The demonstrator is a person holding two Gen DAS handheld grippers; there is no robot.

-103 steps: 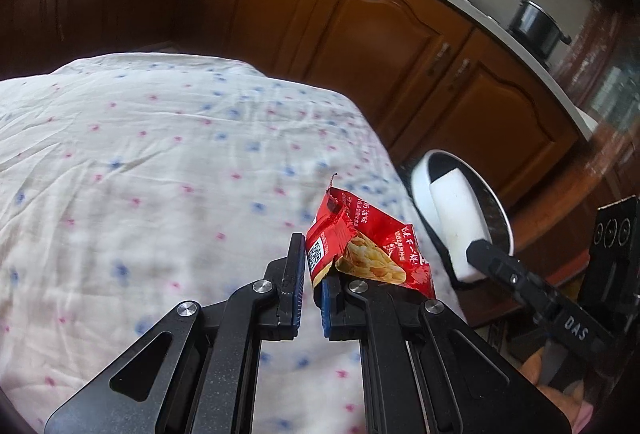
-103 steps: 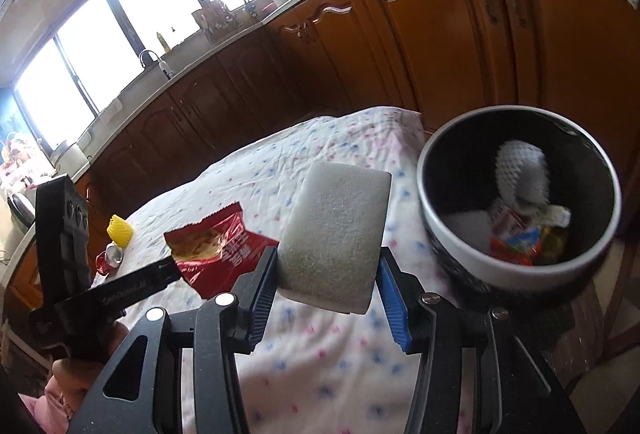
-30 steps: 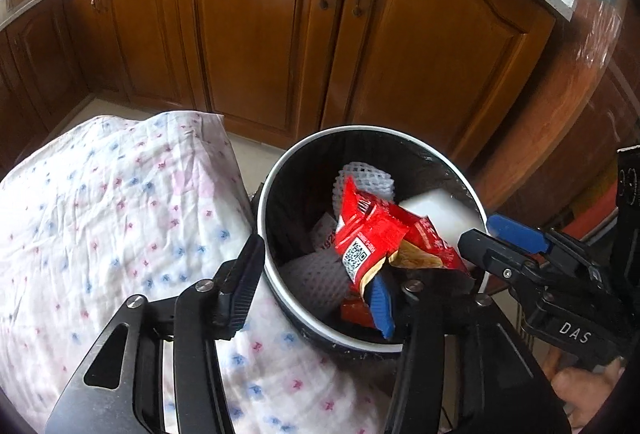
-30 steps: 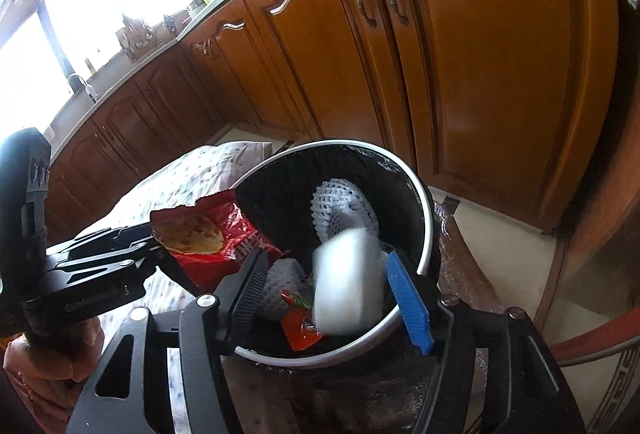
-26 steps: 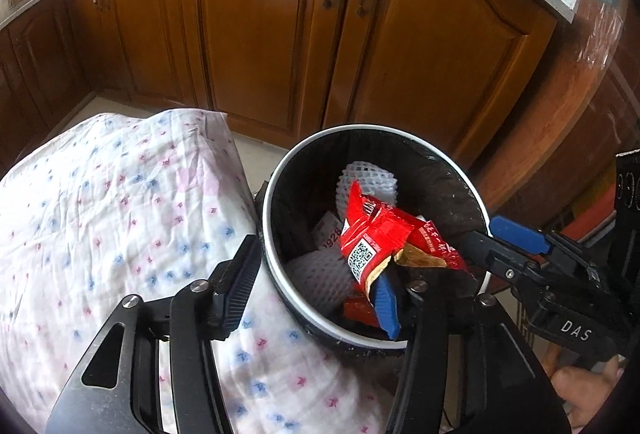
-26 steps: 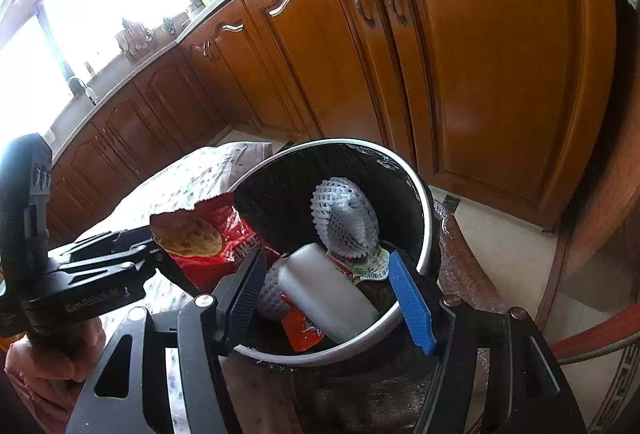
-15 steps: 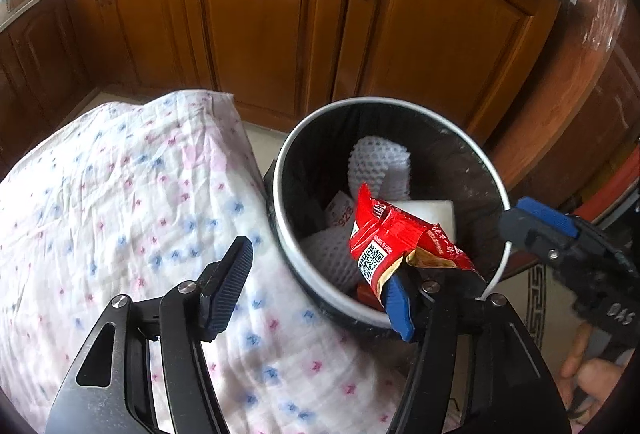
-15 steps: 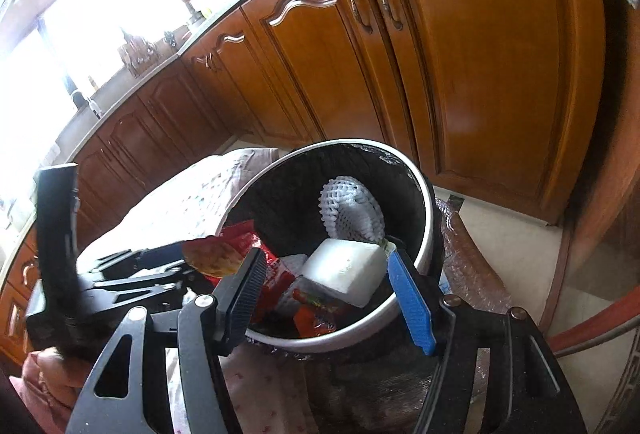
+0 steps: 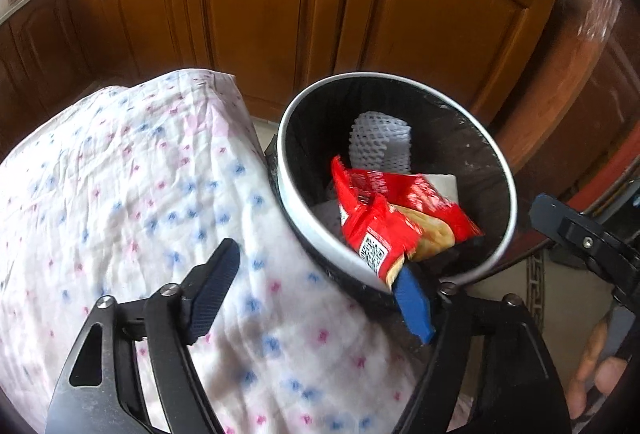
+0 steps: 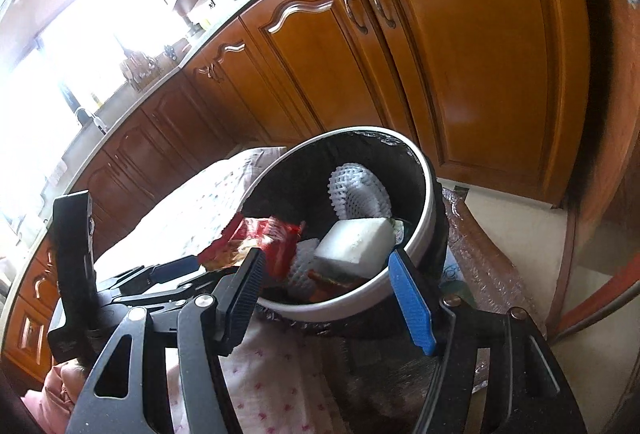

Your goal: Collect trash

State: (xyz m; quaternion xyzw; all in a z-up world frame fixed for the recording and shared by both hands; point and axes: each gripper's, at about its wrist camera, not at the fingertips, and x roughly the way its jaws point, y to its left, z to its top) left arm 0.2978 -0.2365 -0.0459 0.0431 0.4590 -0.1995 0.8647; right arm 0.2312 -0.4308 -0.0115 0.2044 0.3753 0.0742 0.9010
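Note:
A round black bin with a white rim (image 9: 294, 202) (image 10: 430, 194) stands beside the table. A red snack bag (image 9: 384, 214) (image 10: 256, 238) hangs over the bin's near rim, touching the blue pad of my left gripper's right finger (image 9: 412, 304). My left gripper (image 9: 312, 294) is open wide. My right gripper (image 10: 332, 294) is open and empty, just in front of the bin. A white foam block (image 10: 356, 240) lies inside the bin next to a white foam net (image 9: 380, 142) (image 10: 360, 190).
The table under a white cloth with pink and blue dots (image 9: 120, 194) lies left of the bin. Brown wooden cabinets (image 9: 280, 6) (image 10: 460, 54) stand close behind. More wrappers (image 10: 332, 278) lie in the bin's bottom.
My left gripper opened and drew back from the bin; the red bag now rests loose over the rim. My right gripper released the foam block, which fell into the bin.

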